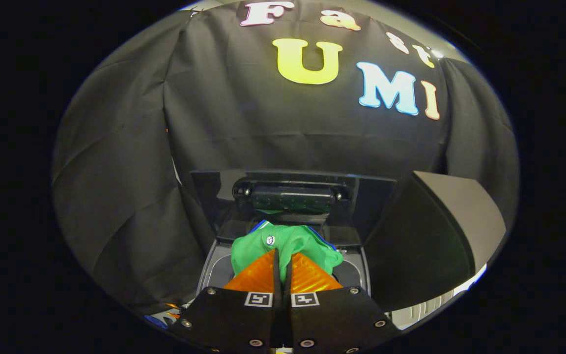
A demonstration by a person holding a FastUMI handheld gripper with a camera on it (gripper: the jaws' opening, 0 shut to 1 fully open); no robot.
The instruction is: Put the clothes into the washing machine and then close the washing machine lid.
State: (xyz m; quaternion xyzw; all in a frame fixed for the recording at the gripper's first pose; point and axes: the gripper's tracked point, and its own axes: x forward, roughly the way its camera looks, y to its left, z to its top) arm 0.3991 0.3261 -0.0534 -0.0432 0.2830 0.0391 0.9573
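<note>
Listed left to right. Black cloth wall [130, 196]: draped in folds, hanging behind and beside the machine. Washing machine [209, 268]: grey top rim visible under the fingers, opening facing up, dark back panel [293, 196] standing beyond it. Gripper [282, 265]: fingers nearly together, only a thin gap left, pinching a fold of the garment between them. Green garment [293, 243]: bunched and hanging from the fingertips, just ahead of them and directly over the machine's opening, not yet down inside; a small white button [270, 240] showing on it, a blue edge [262, 225] peeping out at its top. Handling, as a judgement: light, soft, limp, likely to drape and catch on the rim rather than drop cleanly; not fragile; best held by a gathered fold near the middle, as now, so loose ends trail less. Lid [440, 236]: dark, raised open to the right of the opening, standing tall beside the garment. Obstacles, as a judgement: rim of the opening and the raised lid close by on the right; loose cloth over the rim could stop the lid shutting flush.
</note>
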